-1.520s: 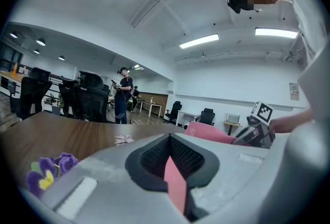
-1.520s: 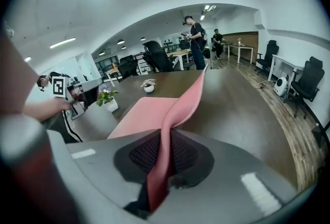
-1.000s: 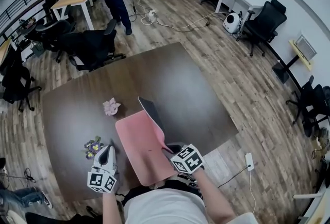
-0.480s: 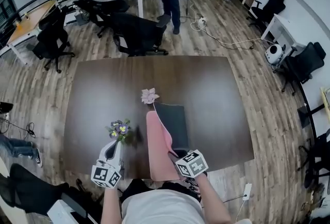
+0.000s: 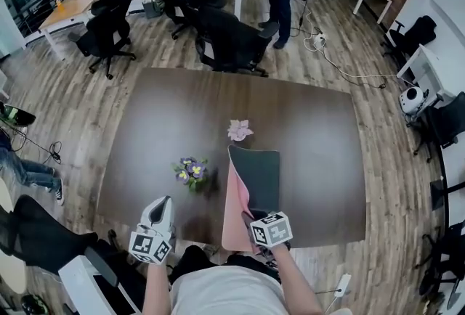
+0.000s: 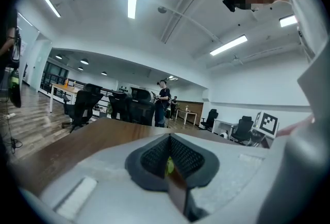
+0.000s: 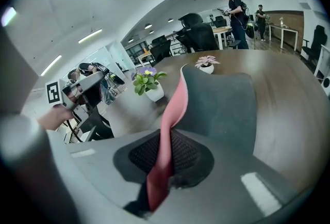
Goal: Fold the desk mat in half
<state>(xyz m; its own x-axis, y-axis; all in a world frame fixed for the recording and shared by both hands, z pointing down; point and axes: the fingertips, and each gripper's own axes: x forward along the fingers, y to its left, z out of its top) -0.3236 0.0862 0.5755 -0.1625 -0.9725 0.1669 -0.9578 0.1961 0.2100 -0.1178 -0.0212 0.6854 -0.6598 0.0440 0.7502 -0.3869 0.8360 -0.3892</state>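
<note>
Left claw (image 5: 152, 234): it hangs over the table's (image 5: 312, 125) near edge, left of the middle and clear of everything on it. In the left gripper view the left claw (image 6: 169, 158) has its jaws together with nothing held between them.

Purple-flowered pot plant (image 5: 191, 170): it stands just left of the desk mat (image 5: 258, 176), near the mat's far left corner. We treat it as the main obstacle for the fold. A pink pot plant (image 5: 239, 130) stands just beyond the mat's far edge.

The desk mat sits at the table's near edge, right of the middle. Its pink face shows only as a narrow strip along the left, and the dark grey underside is turned up and to the right, so we judge the fold to be about half done.

Right claw (image 5: 270, 230): it is at the mat's near end. In the right gripper view the right claw (image 7: 165, 158) is clamped on the pink edge of the mat (image 7: 221, 104).

To complete the step well, we recommend the following:
1. Hold the clamp firm until the mat lies flat.
2. Carry the held edge leftward in a low arc.
3. Stop short of the purple-flowered pot plant.
4. Match the held edge to the resting edge, corner to corner.
5. Press the crease with the free left claw if the mat springs back.
</note>
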